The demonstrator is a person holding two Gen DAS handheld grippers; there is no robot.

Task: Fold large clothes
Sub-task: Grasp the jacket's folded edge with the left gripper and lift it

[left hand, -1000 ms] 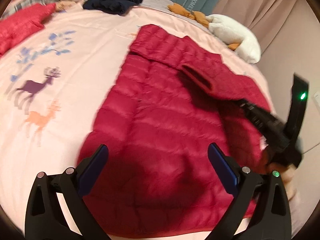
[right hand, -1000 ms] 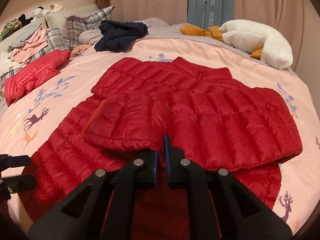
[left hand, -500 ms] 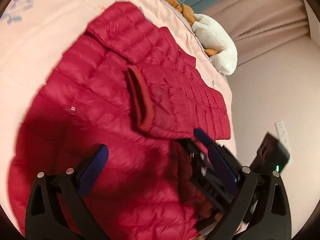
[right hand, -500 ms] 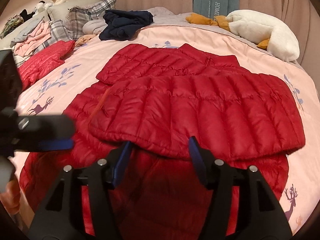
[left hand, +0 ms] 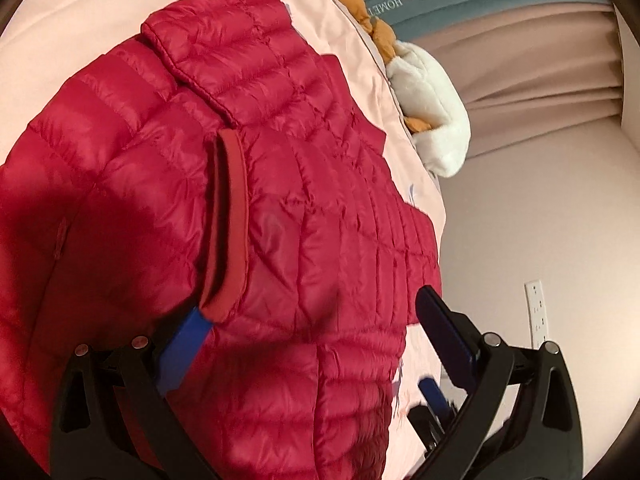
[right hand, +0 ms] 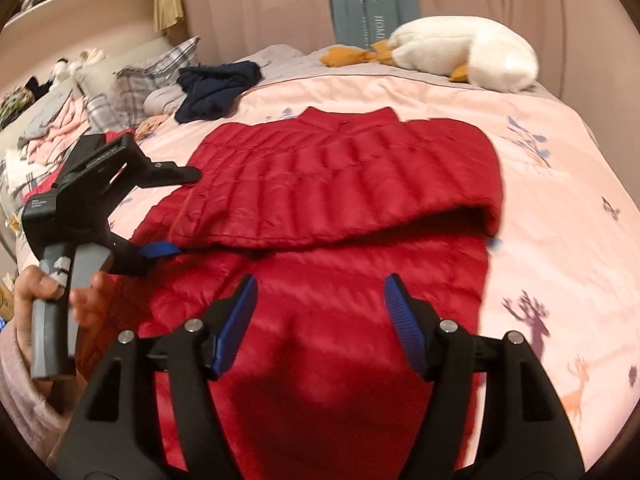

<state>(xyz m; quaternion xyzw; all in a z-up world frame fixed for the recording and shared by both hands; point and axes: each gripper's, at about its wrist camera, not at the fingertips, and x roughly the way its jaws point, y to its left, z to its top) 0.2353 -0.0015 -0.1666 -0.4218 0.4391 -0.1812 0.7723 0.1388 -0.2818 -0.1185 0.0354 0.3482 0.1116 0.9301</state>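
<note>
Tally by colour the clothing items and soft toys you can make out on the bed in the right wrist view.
Red: 1, the puffer jacket spread on the pink duvet
Navy: 1, the crumpled garment
White: 1, the plush goose
Total: 3
The heap by the plaid pillows is too blurred to count.

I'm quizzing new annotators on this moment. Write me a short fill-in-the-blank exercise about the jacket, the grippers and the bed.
1. The puffer jacket spread on the bed is ____ in colour.
2. The jaws of the right gripper are ____.
3. The left gripper reaches the folded sleeve at its ____ end.
4. The white plush toy lies at the far edge of the pink ____.

Missing words: red; open; cuff; bedspread
</note>
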